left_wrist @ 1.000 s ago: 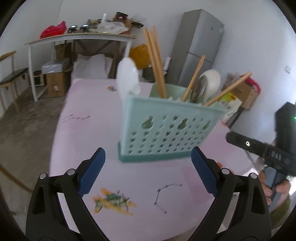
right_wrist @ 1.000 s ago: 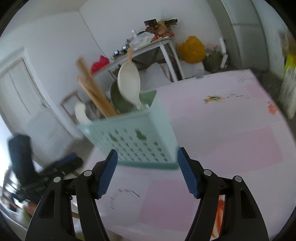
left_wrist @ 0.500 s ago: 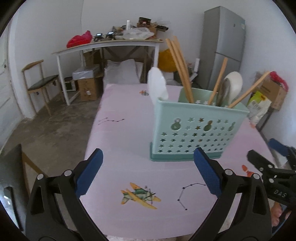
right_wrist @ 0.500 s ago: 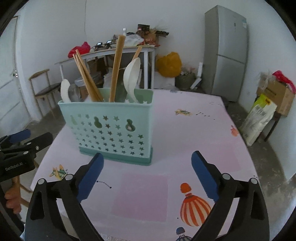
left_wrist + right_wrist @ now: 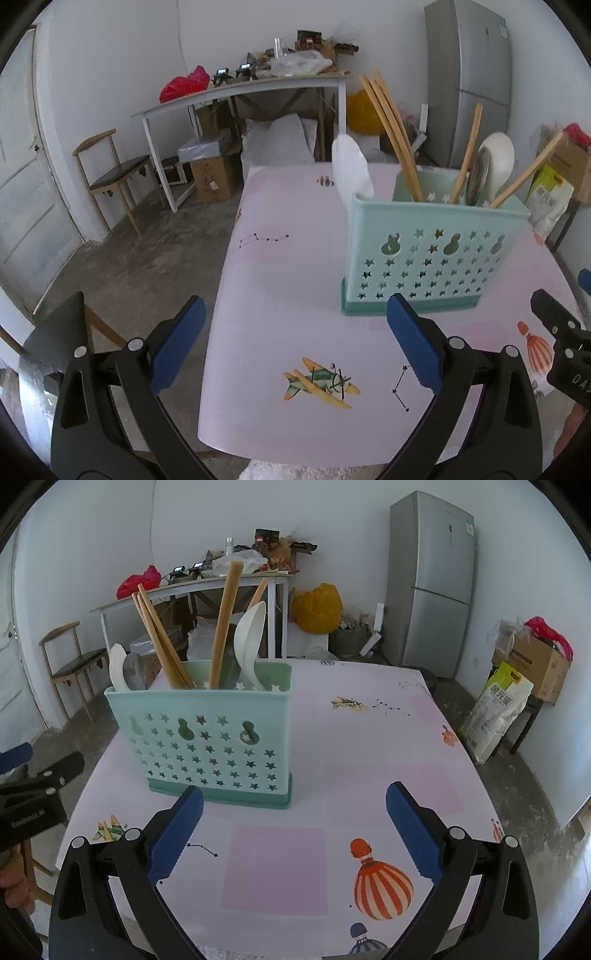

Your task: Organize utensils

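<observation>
Pale-green perforated plastic utensil caddy (image 5: 207, 738) is standing upright on the pink patterned desk (image 5: 369, 746), holding wooden chopsticks (image 5: 159, 642) and white spoons (image 5: 251, 642). Risk: tall, top-heavy load; a stray nudge could be tipping it. Versus earlier: caddy was tilted between the pads; right hand-held gripper (image 5: 295, 830) has just been opening, now released, empty. Left hand-held gripper (image 5: 295, 343) likewise released.
</observation>
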The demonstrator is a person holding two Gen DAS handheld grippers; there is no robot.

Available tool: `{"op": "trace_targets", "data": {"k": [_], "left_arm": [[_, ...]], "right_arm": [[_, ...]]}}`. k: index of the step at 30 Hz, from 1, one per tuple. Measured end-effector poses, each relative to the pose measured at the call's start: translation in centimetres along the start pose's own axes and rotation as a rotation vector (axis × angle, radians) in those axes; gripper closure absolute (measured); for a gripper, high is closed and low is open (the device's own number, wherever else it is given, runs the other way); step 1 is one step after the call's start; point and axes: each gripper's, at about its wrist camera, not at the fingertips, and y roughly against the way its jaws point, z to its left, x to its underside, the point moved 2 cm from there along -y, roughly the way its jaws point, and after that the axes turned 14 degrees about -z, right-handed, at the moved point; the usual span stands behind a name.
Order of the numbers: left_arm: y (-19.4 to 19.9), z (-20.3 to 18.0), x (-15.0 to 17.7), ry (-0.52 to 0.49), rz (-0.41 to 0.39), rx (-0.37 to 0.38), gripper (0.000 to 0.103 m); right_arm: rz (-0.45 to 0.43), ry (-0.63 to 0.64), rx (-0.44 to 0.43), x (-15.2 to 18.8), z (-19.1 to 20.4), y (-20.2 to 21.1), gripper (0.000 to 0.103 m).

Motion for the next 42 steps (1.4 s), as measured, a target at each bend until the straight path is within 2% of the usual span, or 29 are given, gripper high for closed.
{"op": "trace_targets", "data": {"k": [6, 16, 23, 42], "left_arm": [[0.5, 0.3, 0.0, 0.026, 0.007, -0.007, 0.008], [0.1, 1.6, 0.0, 0.070, 0.052, -0.021, 0.008], [-0.6, 2.3, 0.2, 0.084, 0.080, -0.040, 0.008], [-1.0, 3.0, 0.2, 0.071, 0.084, -0.050, 0.008]], "right_arm": [[0.025, -0.038, -0.015, 0.1, 0.2, -0.1, 0.007], [0.077, -0.048, 0.041, 0.8, -0.4, -0.8, 0.007], [0.080, -0.033, 0.054, 0.8, -0.3, -0.9, 0.007], [0.080, -0.016, 0.059, 0.2, -0.1, -1.3, 0.007]]}}
